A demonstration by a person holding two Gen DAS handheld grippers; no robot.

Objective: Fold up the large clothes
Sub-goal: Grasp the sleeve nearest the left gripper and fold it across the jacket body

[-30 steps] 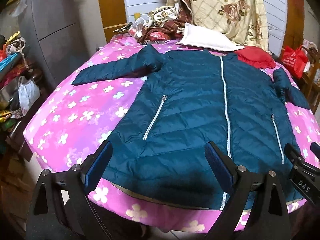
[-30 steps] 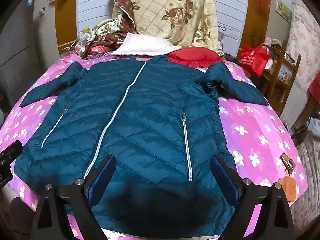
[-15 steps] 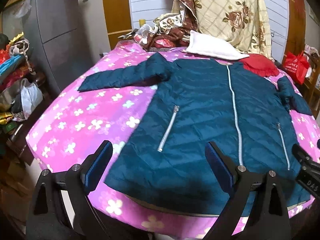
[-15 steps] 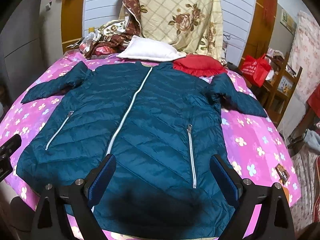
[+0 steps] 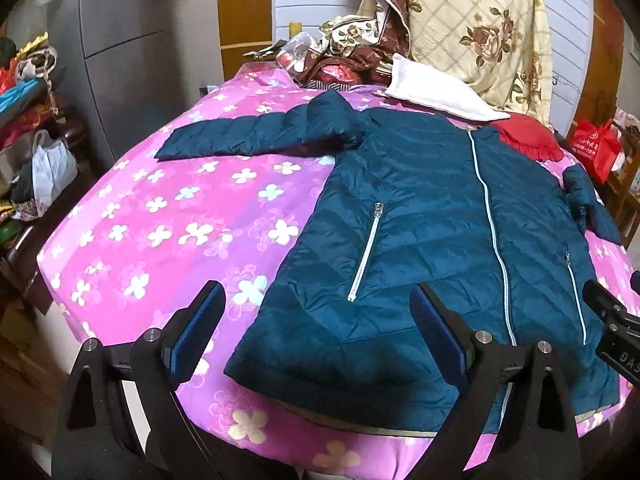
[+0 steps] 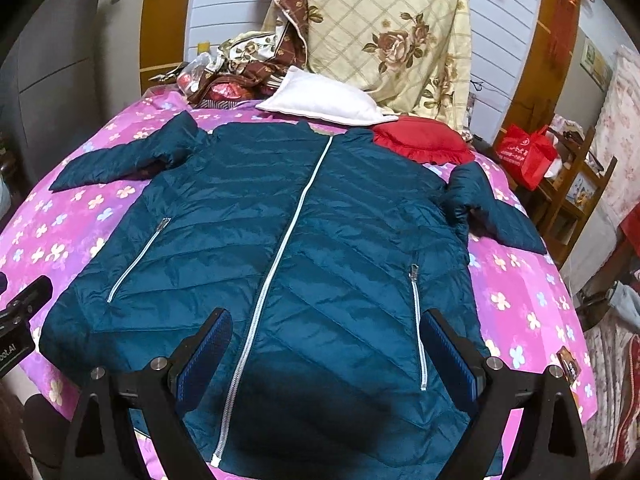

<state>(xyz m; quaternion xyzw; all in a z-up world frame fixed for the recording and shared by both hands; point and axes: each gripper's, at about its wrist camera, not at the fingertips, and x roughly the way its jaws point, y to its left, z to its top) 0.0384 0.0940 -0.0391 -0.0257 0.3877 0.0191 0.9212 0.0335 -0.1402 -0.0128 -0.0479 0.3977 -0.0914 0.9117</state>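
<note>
Hovering over the bed's near edge, your left gripper (image 5: 316,328) and right gripper (image 6: 326,354) both gape, grasping nothing. Your jacket (image 6: 288,264) lies flat, zipped, sleeves spread, hem nearest. Only the left view shows the grey cabinet (image 5: 120,40); only the right, the wooden shelf (image 6: 580,200). Pink floral sheet (image 5: 160,220) underneath.

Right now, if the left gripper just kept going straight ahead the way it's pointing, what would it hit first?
Most likely the teal puffer jacket. The left gripper is open, hovering over the jacket's lower left front, near the edge where it meets the pink floral bedspread. Depth is unclear, so it might touch bedspread first.
</note>
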